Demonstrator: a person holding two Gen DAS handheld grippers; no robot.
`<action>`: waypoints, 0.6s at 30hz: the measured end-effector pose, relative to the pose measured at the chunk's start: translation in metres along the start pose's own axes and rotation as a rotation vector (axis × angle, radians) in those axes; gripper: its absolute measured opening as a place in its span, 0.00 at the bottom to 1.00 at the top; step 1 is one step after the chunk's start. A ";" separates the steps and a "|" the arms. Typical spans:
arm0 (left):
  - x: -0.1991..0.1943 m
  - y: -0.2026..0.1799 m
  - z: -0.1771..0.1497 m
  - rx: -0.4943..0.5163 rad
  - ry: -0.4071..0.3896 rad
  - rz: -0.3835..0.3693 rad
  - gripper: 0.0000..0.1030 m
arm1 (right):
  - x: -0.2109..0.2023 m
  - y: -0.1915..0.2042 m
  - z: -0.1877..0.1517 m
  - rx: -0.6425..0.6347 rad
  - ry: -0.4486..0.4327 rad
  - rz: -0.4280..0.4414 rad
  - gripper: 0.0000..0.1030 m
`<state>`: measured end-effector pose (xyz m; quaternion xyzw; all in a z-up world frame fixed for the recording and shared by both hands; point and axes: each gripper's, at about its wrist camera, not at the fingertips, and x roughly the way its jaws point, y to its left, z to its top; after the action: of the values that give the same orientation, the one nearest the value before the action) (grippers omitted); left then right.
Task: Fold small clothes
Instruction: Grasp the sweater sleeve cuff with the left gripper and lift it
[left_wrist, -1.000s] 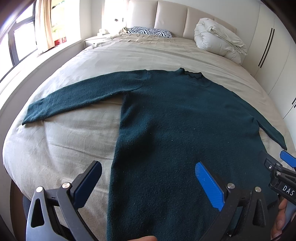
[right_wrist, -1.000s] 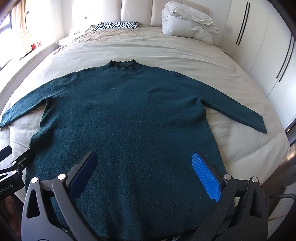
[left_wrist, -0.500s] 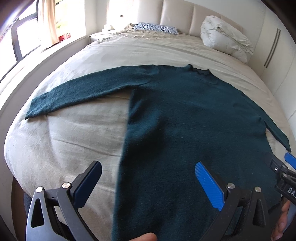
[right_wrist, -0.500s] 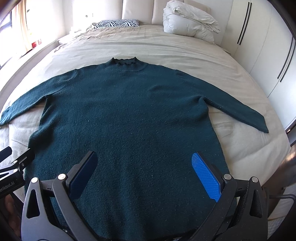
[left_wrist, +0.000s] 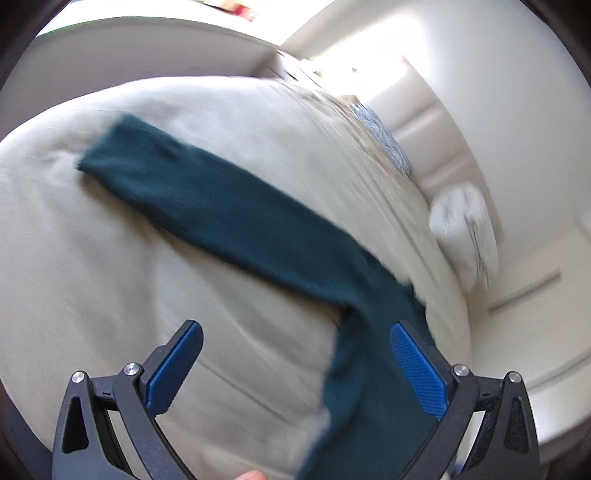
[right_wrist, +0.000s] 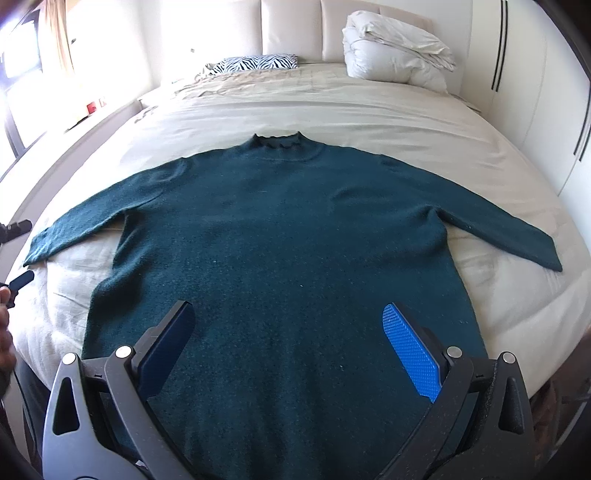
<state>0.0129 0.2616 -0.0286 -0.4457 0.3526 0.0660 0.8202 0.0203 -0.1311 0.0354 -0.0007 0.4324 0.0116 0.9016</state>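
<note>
Left tongs (left_wrist: 295, 365): apart, empty, above bed (left_wrist: 92, 277) beside left sleeve (left_wrist: 207, 206); view blurred.
Sweater (right_wrist: 288, 251): flat on bed, sleeves spread, collar toward headboard (right_wrist: 291, 29).
Right tongs (right_wrist: 288, 350): apart, empty, over hem.
Surroundings: zebra pillow (right_wrist: 255, 62), white duvet (right_wrist: 395, 62); well clear of sweater.

Bright window daylight; left wrist view motion-blurred, both fisheye-warped at edges.
</note>
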 end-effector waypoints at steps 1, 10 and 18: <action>-0.002 0.010 0.009 -0.040 -0.002 -0.022 1.00 | 0.000 0.001 0.000 -0.001 -0.001 0.004 1.00; -0.005 0.082 0.070 -0.359 -0.116 -0.152 1.00 | 0.010 0.010 0.002 -0.018 0.015 -0.005 1.00; 0.023 0.120 0.067 -0.546 -0.192 -0.195 0.88 | 0.026 0.015 0.002 -0.024 0.046 -0.011 1.00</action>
<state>0.0142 0.3798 -0.1020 -0.6732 0.1982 0.1212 0.7020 0.0379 -0.1159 0.0169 -0.0142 0.4527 0.0116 0.8915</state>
